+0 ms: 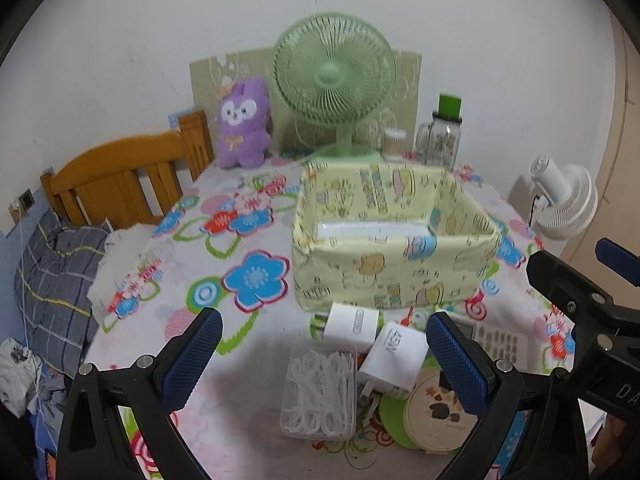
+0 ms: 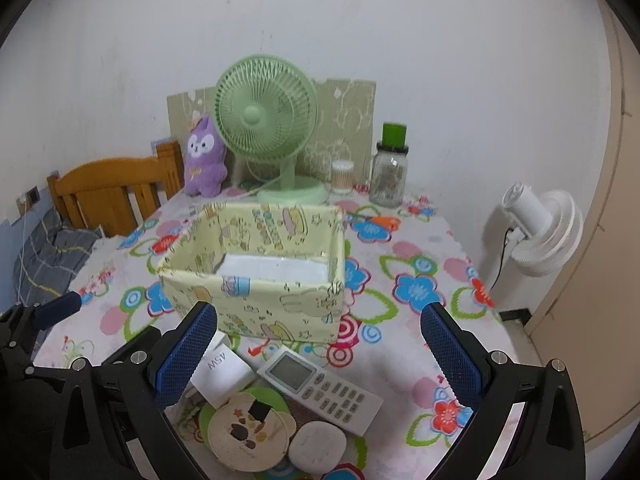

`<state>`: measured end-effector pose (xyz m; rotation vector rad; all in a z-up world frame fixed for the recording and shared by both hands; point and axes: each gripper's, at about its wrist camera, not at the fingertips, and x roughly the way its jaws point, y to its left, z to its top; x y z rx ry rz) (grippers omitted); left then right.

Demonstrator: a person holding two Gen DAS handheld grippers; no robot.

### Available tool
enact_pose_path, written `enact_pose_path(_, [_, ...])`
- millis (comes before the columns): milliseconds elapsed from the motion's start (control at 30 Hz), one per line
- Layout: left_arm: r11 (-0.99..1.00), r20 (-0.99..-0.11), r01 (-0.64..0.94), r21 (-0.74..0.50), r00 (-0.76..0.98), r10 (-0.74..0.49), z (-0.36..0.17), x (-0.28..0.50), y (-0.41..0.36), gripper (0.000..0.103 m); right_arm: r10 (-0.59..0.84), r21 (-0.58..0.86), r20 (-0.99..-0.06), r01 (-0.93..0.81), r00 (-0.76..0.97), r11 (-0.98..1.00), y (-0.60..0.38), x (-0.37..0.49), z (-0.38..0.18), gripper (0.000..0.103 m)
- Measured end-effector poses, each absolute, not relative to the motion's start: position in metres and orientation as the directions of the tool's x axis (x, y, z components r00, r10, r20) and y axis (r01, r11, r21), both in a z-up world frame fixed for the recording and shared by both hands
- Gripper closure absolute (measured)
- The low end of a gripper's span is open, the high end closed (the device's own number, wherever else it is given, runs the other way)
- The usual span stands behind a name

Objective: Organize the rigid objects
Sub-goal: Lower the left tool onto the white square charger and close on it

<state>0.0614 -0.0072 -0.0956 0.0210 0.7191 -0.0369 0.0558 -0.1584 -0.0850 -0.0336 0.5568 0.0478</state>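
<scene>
A yellow fabric storage box (image 1: 394, 270) (image 2: 256, 300) stands open on the flowered table, with a white flat item on its floor. In front of it lie a clear box of floss picks (image 1: 320, 388), two white chargers (image 1: 350, 326) (image 1: 396, 362), a round bear-shaped case (image 1: 434, 414) (image 2: 250, 432), a white remote (image 2: 320, 388) and a white oval case (image 2: 318, 446). The charger marked 45W (image 2: 222, 372) also shows in the right wrist view. My left gripper (image 1: 322, 358) is open above the floss box and chargers. My right gripper (image 2: 320, 360) is open above the remote.
A green desk fan (image 1: 334, 84) (image 2: 266, 120), a purple plush toy (image 1: 244, 126), a cotton swab jar (image 2: 342, 176) and a green-lidded glass jar (image 2: 390, 172) stand at the table's back. A wooden bed headboard (image 1: 120, 172) is left, a white fan (image 2: 540, 232) right.
</scene>
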Motion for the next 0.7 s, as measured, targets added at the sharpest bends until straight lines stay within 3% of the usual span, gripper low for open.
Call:
enact_pose_path(533, [0.992,-0.758,0.127,-0.015,0.646,-0.094,-0.144,0.088,-0.031,0.0,0.038,-0.011,-0.639,-0.059,0.768,0.998,-0.166,0.089,-0.135,0.003])
enact_pose_path(700, [0.984,-0.781,0.177,-0.033,0.609,-0.136,-0.155,0.093,-0.039,0.009,0.032,-0.013,-0.667,-0.054,0.744,0.998,-0.169,0.095,-0.147,0.003])
